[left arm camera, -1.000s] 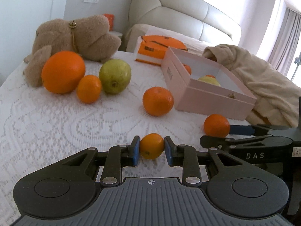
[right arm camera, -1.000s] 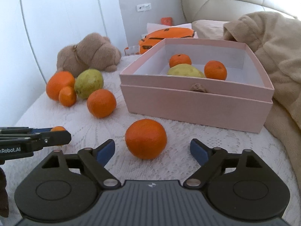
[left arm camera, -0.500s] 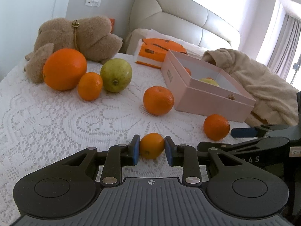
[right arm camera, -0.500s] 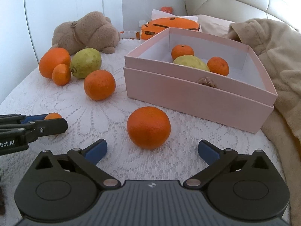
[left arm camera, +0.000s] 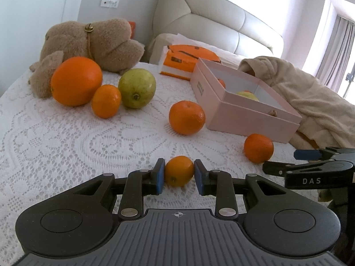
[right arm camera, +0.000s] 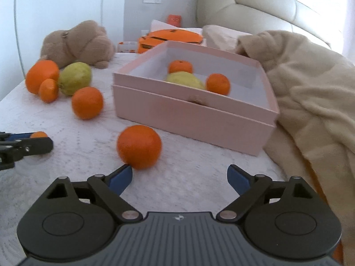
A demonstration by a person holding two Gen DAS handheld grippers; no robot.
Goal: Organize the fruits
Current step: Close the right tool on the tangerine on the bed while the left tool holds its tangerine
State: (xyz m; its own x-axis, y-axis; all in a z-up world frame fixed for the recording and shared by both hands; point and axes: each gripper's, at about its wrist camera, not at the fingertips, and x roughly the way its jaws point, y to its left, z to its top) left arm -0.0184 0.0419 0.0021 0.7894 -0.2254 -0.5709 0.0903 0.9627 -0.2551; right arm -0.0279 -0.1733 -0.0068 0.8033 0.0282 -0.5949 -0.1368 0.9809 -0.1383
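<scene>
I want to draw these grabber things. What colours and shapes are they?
Both are black plastic. The left gripper and right gripper each have a ribbed grey-black body, two big round discs on its sides, silver rivets on thin link arms, and blue pads on the jaws. A small white crosshair mark sits mid-body. The right one's side carries white letters "DAS". No cables or sleeves show.
</scene>
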